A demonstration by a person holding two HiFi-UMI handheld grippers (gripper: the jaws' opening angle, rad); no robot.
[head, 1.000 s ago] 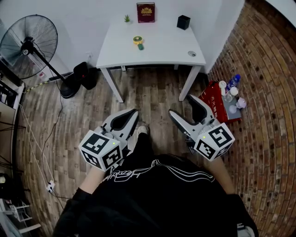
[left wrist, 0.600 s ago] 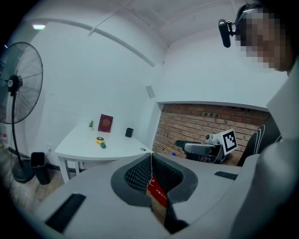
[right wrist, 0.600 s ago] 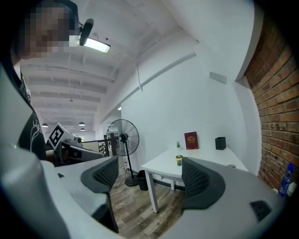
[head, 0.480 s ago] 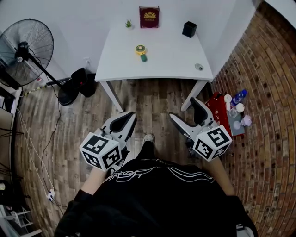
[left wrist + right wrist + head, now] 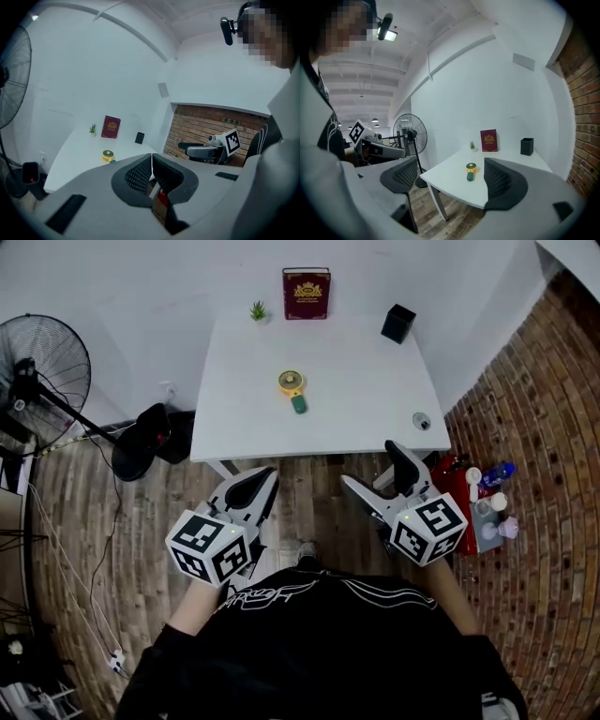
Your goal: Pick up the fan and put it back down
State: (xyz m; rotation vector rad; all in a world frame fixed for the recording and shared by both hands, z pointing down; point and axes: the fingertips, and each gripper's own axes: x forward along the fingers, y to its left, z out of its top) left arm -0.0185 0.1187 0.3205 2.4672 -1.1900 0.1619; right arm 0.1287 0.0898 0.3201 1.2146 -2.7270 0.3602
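Observation:
A small hand fan (image 5: 292,388) with a yellow head and green handle lies flat near the middle of the white table (image 5: 319,432). It also shows in the left gripper view (image 5: 108,155) and the right gripper view (image 5: 470,171). My left gripper (image 5: 266,474) hovers just short of the table's near edge, its jaws shut together with nothing between them (image 5: 151,157). My right gripper (image 5: 373,465) is level with it at the near right edge, and its jaws are opening wide on empty air (image 5: 451,163). Both are well short of the fan.
At the table's back stand a dark red book (image 5: 307,293), a tiny plant (image 5: 257,310) and a black box (image 5: 397,322); a small round object (image 5: 421,420) sits near its right corner. A large standing fan (image 5: 42,371) is left, a red crate with bottles (image 5: 487,507) right.
Both grippers have come forward to the table's near edge, and the table now fills more of the view. The right gripper's jaws have spread wider. The left jaws stay shut.

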